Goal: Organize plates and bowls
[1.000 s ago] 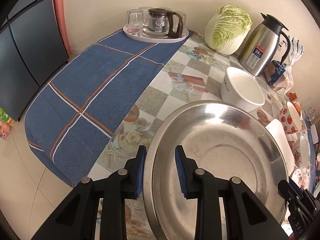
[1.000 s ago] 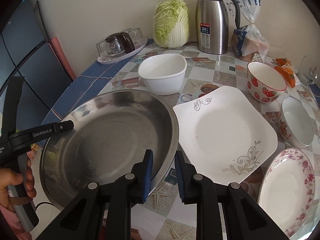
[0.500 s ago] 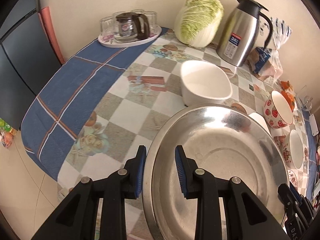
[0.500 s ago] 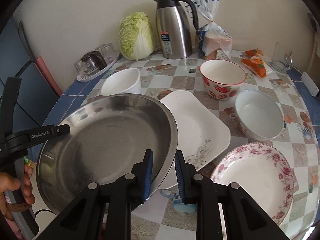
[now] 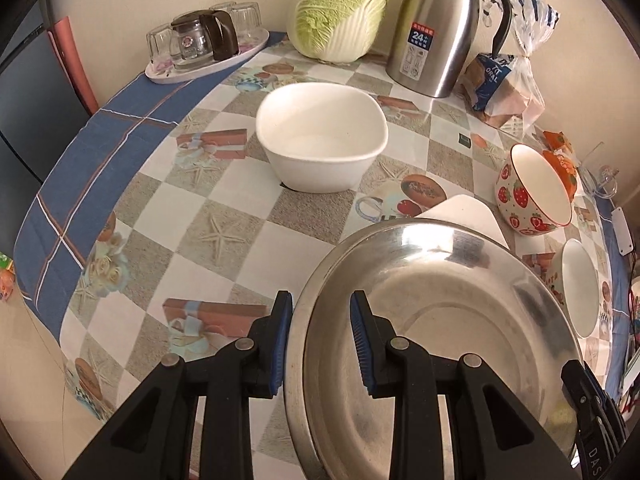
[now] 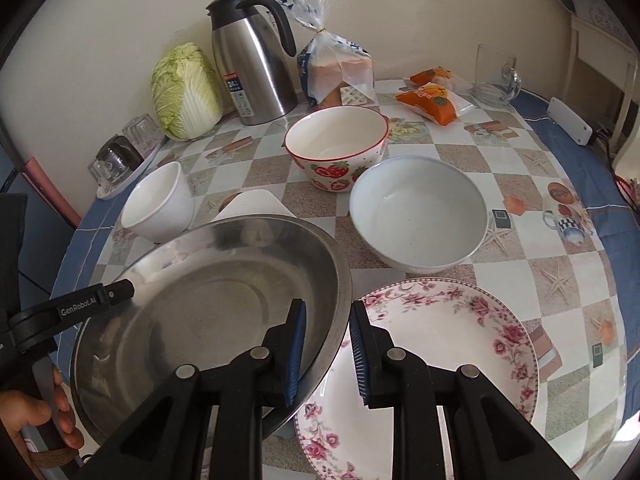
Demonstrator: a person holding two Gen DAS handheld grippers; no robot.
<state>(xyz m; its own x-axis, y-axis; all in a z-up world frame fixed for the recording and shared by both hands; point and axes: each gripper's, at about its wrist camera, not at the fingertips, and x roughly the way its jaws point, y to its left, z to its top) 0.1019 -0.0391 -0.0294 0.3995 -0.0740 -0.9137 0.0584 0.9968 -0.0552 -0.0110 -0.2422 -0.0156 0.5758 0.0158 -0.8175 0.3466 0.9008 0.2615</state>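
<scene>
1. Left wrist view: the left hand-held gripper (image 5: pixel 320 336) is narrowed onto the left rim of the steel basin (image 5: pixel 440 320), one blue pad outside the wall and one inside, so it is gripping that rim.
2. Across the basin, at the lower right edge of the same view, the tip of the right hand-held gripper (image 5: pixel 592 400) shows at the far rim.
3. Right wrist view: the right hand-held gripper (image 6: pixel 326 348) is likewise nearly closed on the basin's right rim (image 6: pixel 340 280), pads on either side of the wall. The basin hangs between the two tools, above the tabletop (image 6: pixel 520 184).
4. Beneath it a corner of the white square plate (image 6: pixel 256 202) pokes out at the far side, and its right edge overlaps the floral plate (image 6: pixel 460 320).
5. Left to right beyond it: the white bowl (image 5: pixel 320 140), the strawberry bowl (image 6: pixel 336 148), the pale blue bowl (image 6: pixel 418 216).
6. Compared with a second ago, the basin has travelled rightward: it was over the edge by the blue cloth (image 5: pixel 80 184), with the square plate fully exposed; now it covers most of that plate, and both grips are unchanged.
</scene>
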